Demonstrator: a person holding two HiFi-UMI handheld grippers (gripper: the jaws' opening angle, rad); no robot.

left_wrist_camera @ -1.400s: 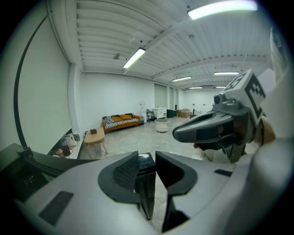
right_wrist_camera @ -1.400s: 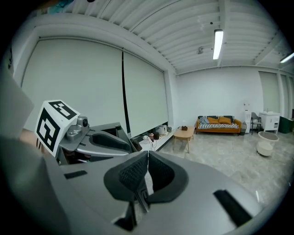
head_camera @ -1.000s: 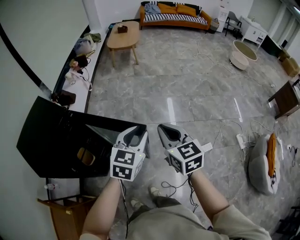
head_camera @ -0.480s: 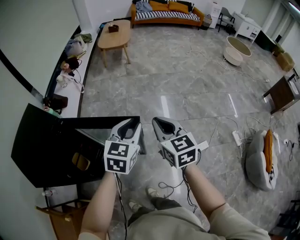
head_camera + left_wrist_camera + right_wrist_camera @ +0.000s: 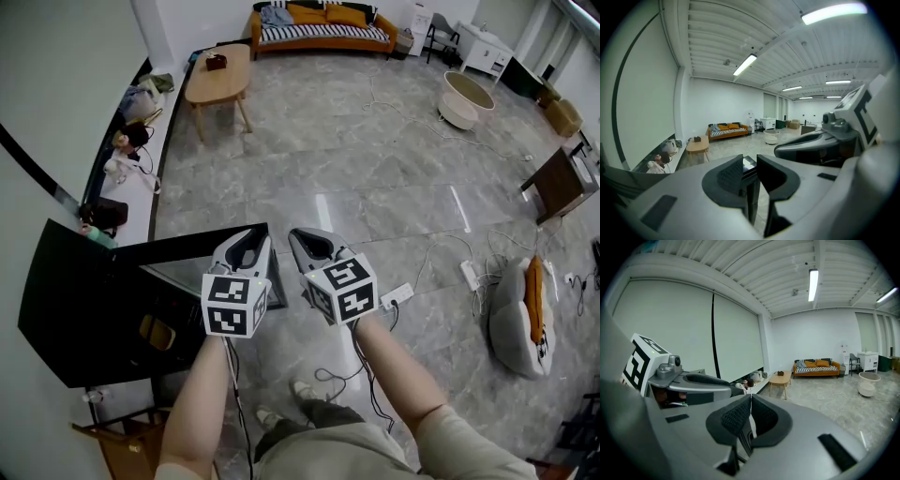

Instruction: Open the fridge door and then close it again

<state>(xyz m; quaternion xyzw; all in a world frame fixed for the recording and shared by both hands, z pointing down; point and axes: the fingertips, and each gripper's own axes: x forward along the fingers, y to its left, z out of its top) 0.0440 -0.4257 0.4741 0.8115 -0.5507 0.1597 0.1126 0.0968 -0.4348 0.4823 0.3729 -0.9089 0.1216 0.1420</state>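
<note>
Grey glossy tiled floor [image 5: 375,187]. On it:
- wooden coffee table [image 5: 217,75], small dark box [image 5: 216,62] on top
- orange sofa [image 5: 323,26] just beyond table, to right
- round white basin [image 5: 466,98] well right of table
- black fridge [image 5: 103,300] well nearer than table
- white power strip [image 5: 397,295], loose cables [image 5: 403,117], grey cushion [image 5: 520,319] nearer, right of table

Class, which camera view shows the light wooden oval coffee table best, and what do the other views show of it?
The head view: the light wooden oval coffee table is seen from above, whole top and legs. The left gripper view and the right gripper view each show it small, distant and side-on.
</note>
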